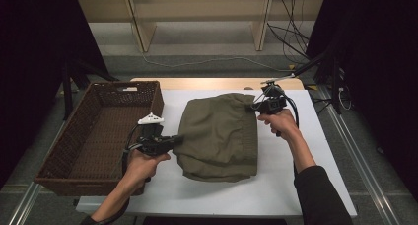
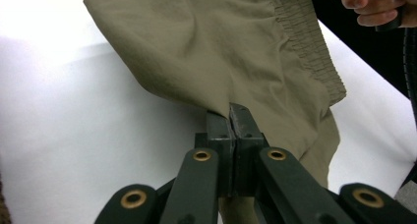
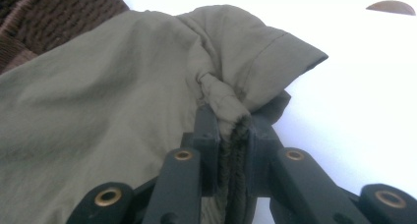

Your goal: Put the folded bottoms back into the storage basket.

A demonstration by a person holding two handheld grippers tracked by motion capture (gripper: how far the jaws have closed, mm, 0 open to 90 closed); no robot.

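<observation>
1. Here, a folded olive-green garment [image 1: 219,136] lies on the white worktop [image 1: 276,185], just right of a dark wicker basket [image 1: 74,151].
2. The left tongs [image 1: 176,141] are clamped on the garment's left edge; in the left gripper view the jaws are pressed together with a pinch of cloth [image 2: 231,62] between their tips.
3. The right tongs [image 1: 255,105] grip the garment's far right corner; in the right gripper view a bunched, seamed fold [image 3: 231,121] sits wedged between the jaws.
4. The fabric near both grips is raised off the worktop, while its near end looks to rest on it.
5. The basket's inside is bare.
</observation>
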